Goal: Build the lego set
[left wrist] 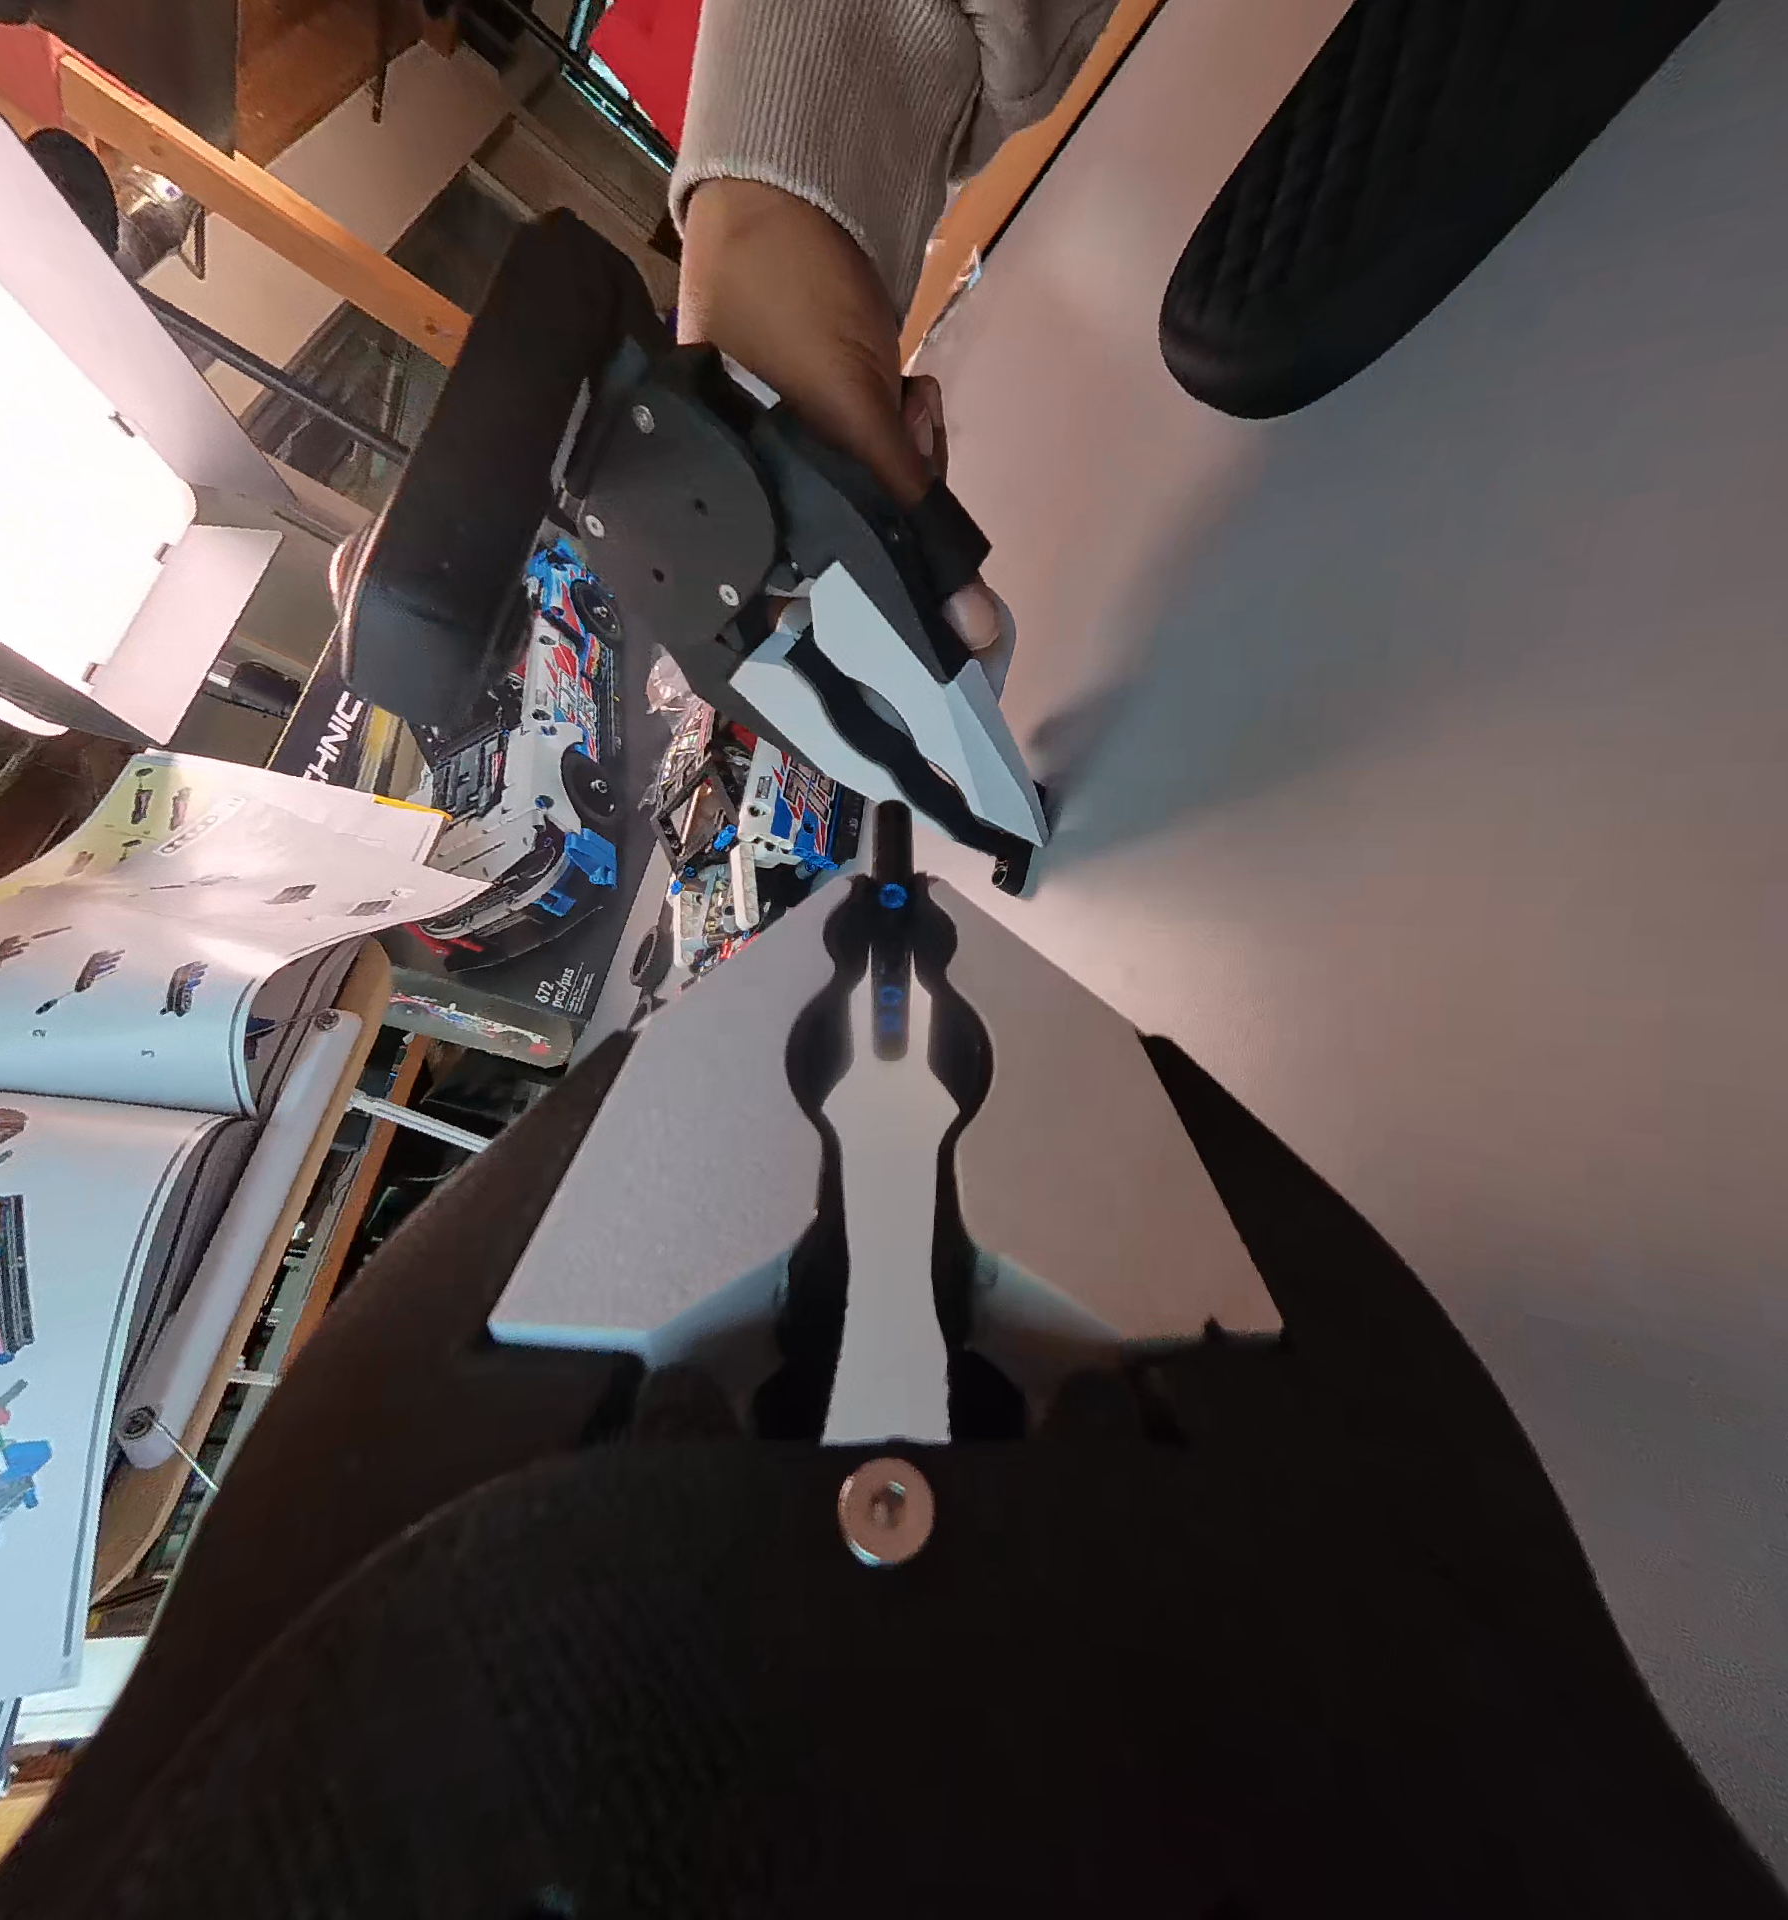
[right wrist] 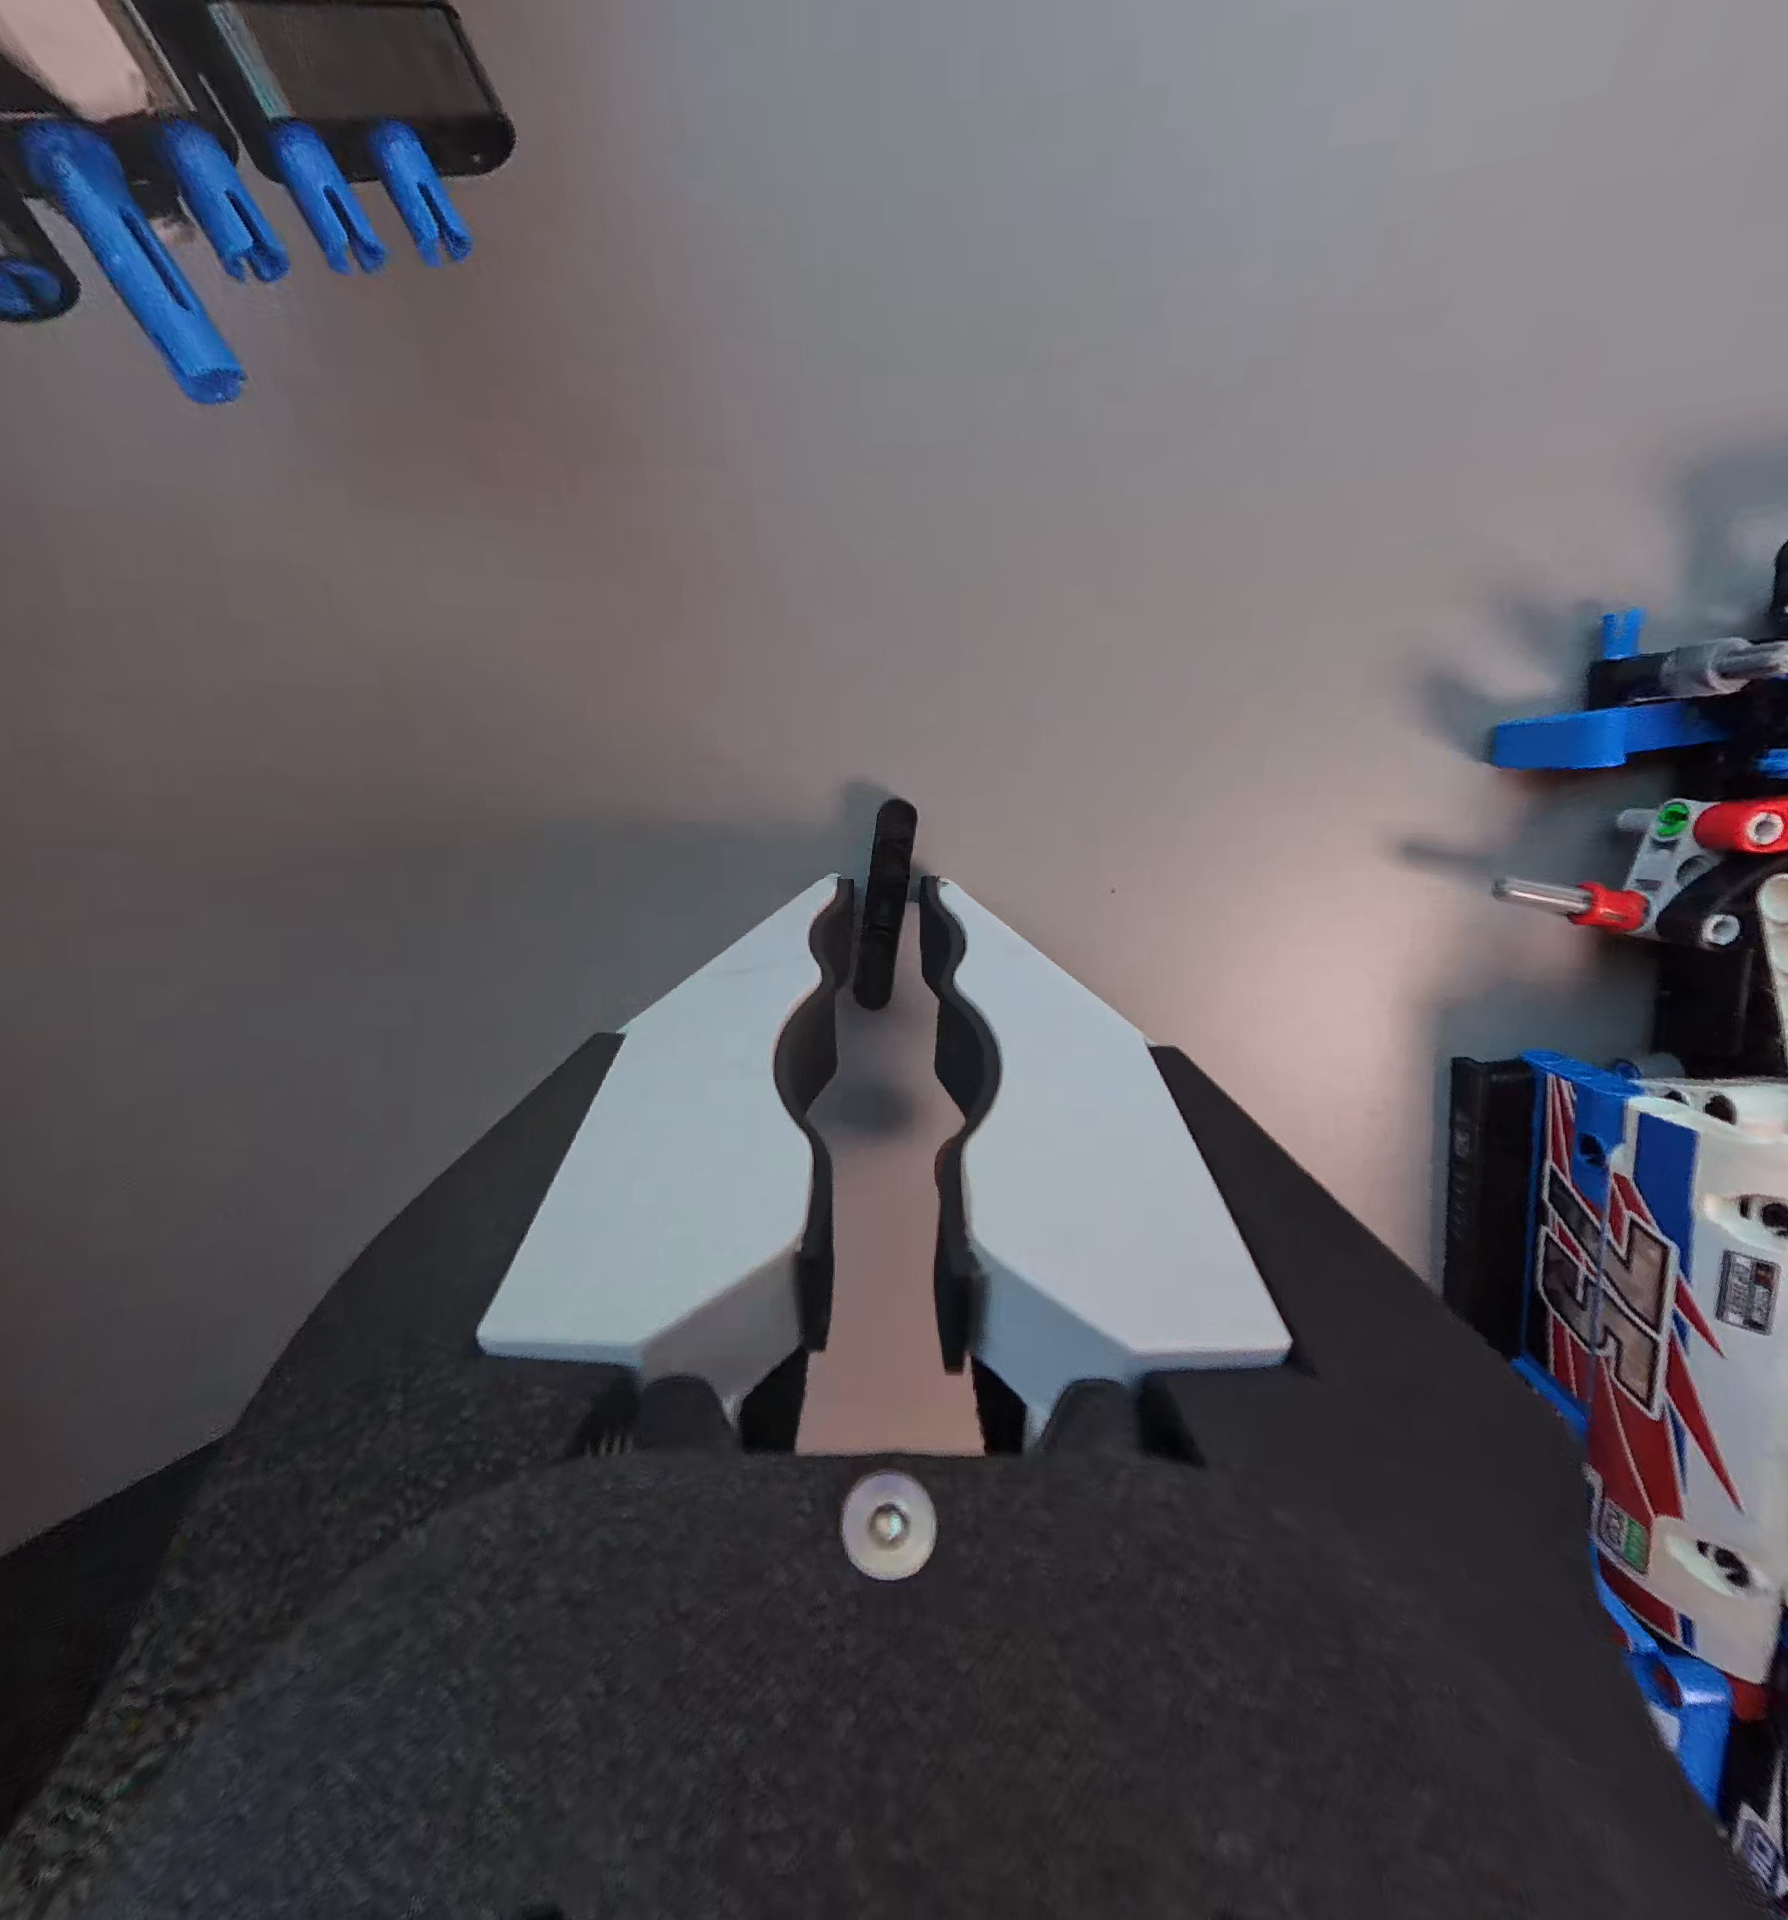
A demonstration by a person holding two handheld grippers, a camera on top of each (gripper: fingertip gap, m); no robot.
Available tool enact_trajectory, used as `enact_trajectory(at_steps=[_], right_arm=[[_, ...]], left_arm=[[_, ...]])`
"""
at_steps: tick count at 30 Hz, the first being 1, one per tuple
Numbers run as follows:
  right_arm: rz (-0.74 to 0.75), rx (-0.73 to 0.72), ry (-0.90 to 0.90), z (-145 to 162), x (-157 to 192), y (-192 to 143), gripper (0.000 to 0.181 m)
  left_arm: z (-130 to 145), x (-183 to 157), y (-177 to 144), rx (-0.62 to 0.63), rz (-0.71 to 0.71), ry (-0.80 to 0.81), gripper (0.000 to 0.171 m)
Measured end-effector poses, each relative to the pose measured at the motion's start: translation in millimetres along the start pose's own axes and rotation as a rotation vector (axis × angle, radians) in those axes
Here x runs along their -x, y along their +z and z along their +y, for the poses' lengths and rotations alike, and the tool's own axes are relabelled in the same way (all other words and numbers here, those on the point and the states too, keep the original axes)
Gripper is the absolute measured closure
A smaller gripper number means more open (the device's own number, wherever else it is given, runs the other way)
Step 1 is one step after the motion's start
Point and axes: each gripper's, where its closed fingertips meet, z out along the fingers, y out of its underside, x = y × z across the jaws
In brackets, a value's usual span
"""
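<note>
Both wrist views look closely along fingers at grey table (right wrist: 1077,416).

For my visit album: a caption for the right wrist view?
Right gripper pinching a small black Lego piece above the grey table, part-built race car alongside.

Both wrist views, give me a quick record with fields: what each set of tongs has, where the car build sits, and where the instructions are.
left tongs: shut on a black beam carrying blue pins
right tongs: shut on a small black piece
held parts: apart, not yet joined
partly built car: on the grey table, at the right edge of the right wrist view
instruction booklet: open, at the left of the left wrist view
</note>
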Motion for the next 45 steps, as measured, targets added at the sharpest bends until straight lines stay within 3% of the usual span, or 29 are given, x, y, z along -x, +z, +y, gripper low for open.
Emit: enact_trajectory(at_steps=[6, 9, 12, 17, 19, 30, 45], right_arm=[[-0.022, -0.126, -0.074, -12.8, 7.7, 4.2, 0.176], [-0.01, -0.195, -0.12, -15.1, 9.2, 4.2, 0.176], [-0.041, -0.414, -0.101, -31.4, 16.1, -8.1, 0.177], [-0.153, -0.969, 0.065, -73.7, 22.4, -73.9, 0.176], [-0.19, -1.085, 0.117, -78.9, 20.3, -90.0, 0.176], [-0.451, -1.246, 0.296, -96.5, 22.8, -101.9, 0.177], [-0.597, -1.189, 0.391, -90.8, 23.3, -86.0, 0.177]], left_arm=[[-3.1, 0.1, -0.2, -0.012, -0.003, 0.003, 0.166], [-4.3, 3.0, -0.4, -0.036, 0.015, -0.122, 0.166], [-10.6, 17.3, -4.3, -0.106, 0.038, -0.423, 0.166], [-14.7, 48.0, -6.3, -0.298, 0.137, -1.164, 0.166], [-9.0, 50.5, -5.2, -0.335, 0.17, -1.307, 0.166], [-1.0, 43.8, 5.0, -0.337, 0.215, -1.432, 0.166], [3.5, 37.9, 6.7, -0.341, 0.282, -1.567, 0.166]])
